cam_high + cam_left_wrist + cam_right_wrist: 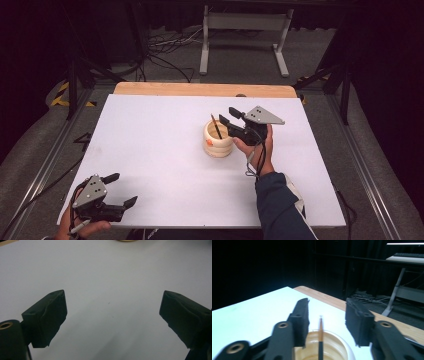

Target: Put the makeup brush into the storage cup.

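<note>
Hiding its lower end (pixel 219 137) in cup (pixel 218 146): pencil (pixel 216 126)

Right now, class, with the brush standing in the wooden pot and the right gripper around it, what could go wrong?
1. The brush stands between the open right gripper pads, untouched; a sideways pull-back could catch its tip.
2. The brush leans in the pot; a knock might tip the pot on the white table.
3. The left gripper sits far off, too distant to steady the pot.
</note>
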`<state>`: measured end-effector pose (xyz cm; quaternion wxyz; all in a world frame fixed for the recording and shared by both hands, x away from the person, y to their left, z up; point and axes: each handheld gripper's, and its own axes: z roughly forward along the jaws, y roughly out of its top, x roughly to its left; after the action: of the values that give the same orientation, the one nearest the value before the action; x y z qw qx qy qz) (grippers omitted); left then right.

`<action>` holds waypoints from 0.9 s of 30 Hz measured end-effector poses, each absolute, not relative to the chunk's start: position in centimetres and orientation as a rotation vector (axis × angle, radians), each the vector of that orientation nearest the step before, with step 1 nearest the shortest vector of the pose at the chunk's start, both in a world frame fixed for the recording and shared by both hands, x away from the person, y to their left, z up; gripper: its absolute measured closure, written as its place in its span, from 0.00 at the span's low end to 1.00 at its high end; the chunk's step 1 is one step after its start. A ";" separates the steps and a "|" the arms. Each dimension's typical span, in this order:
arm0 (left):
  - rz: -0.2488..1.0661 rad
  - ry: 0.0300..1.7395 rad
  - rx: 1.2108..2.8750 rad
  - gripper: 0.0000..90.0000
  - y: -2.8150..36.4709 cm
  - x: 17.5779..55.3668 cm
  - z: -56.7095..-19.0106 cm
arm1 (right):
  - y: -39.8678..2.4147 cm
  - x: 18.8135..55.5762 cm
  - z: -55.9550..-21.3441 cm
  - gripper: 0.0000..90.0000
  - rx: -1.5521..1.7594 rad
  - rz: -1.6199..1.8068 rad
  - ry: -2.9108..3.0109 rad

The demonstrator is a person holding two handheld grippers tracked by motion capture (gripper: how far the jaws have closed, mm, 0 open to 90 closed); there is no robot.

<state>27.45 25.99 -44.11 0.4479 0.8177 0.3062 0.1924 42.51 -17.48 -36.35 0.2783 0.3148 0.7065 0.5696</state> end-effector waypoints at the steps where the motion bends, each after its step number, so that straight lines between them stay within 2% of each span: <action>1: 0.475 0.759 2.024 0.10 26.0 27.5 -44.1 | -17.5 42.4 -36.3 0.54 0.838 1.526 1.888; 4: 0.476 0.757 2.024 0.10 26.0 27.5 -44.1 | -17.6 42.3 -36.1 0.42 0.850 1.516 1.858; 8: 0.478 0.757 2.026 0.10 26.0 27.5 -44.1 | -17.6 42.1 -36.0 0.35 0.849 1.485 1.862; 15: 0.474 0.759 2.028 0.10 26.0 27.5 -44.2 | -17.4 42.0 -35.8 0.12 0.869 1.442 1.844; 19: 0.476 0.760 2.029 0.10 26.0 27.5 -44.2 | -17.4 42.1 -35.9 0.05 0.883 1.411 1.856; 27: 0.478 0.758 2.025 0.10 26.0 27.5 -44.1 | -17.4 42.0 -35.7 0.04 0.868 1.390 1.854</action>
<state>27.50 26.04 -44.15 0.4471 0.8179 0.3063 0.1930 41.98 -17.40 -35.71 0.3275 0.3314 0.7080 0.5308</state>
